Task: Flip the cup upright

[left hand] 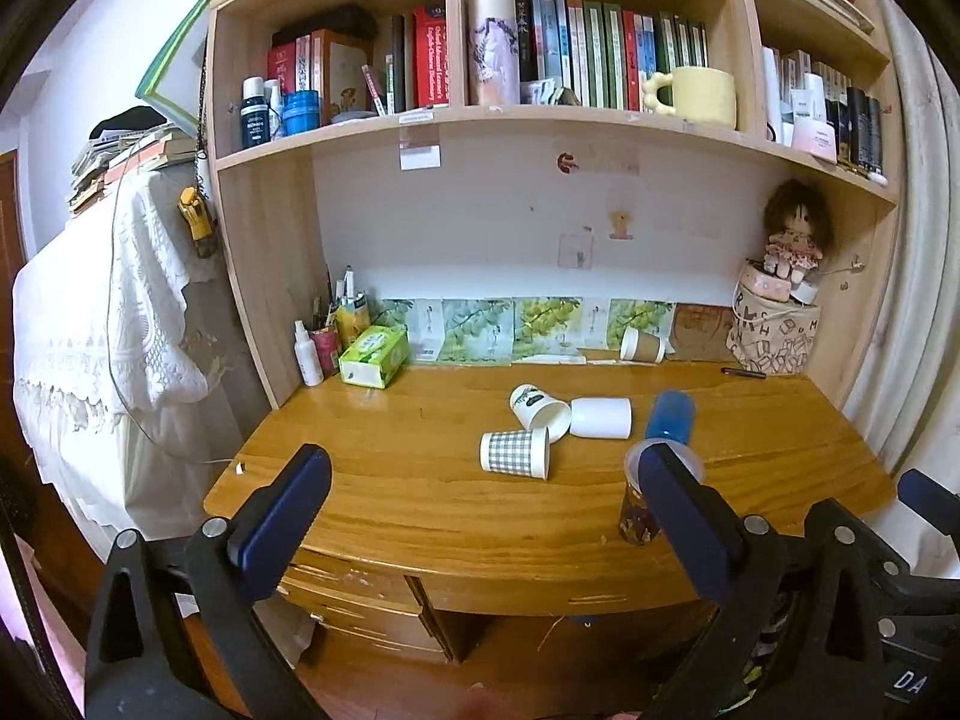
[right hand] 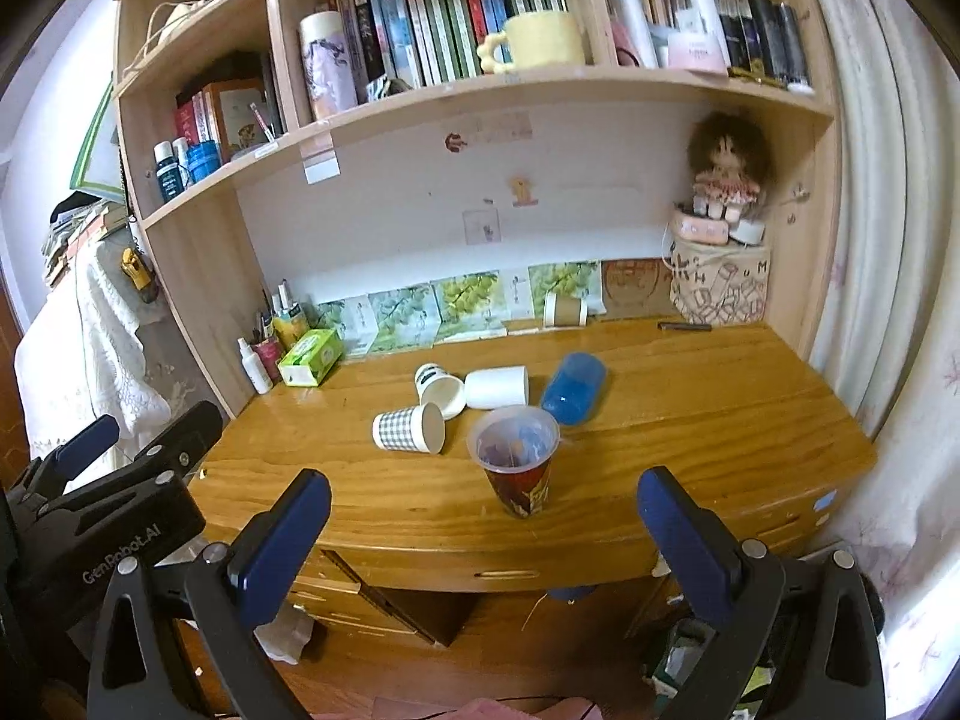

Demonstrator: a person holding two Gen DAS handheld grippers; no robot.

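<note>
Standing cup: a clear plastic cup with a dark red patterned lower half is upright near the front edge of the wooden desk, mouth up.
Lying cups: a checked paper cup rests on its side with its mouth facing right; a white cup with a dark leaf print lies just behind it, touching or nearly so; a plain white cup lies beside that one; a blue translucent cup lies on its side to the right.
Far cup: a brown-sleeved paper cup lies against the back wall.
Left gripper: fingers spread wide, nothing between them, held off the desk's front edge; its right finger overlaps the standing cup in the left wrist view.
Right gripper: fingers spread wide, holding nothing, in front of the desk and facing the standing cup.
Other items: a green tissue box and a white spray bottle at the back left.
</note>
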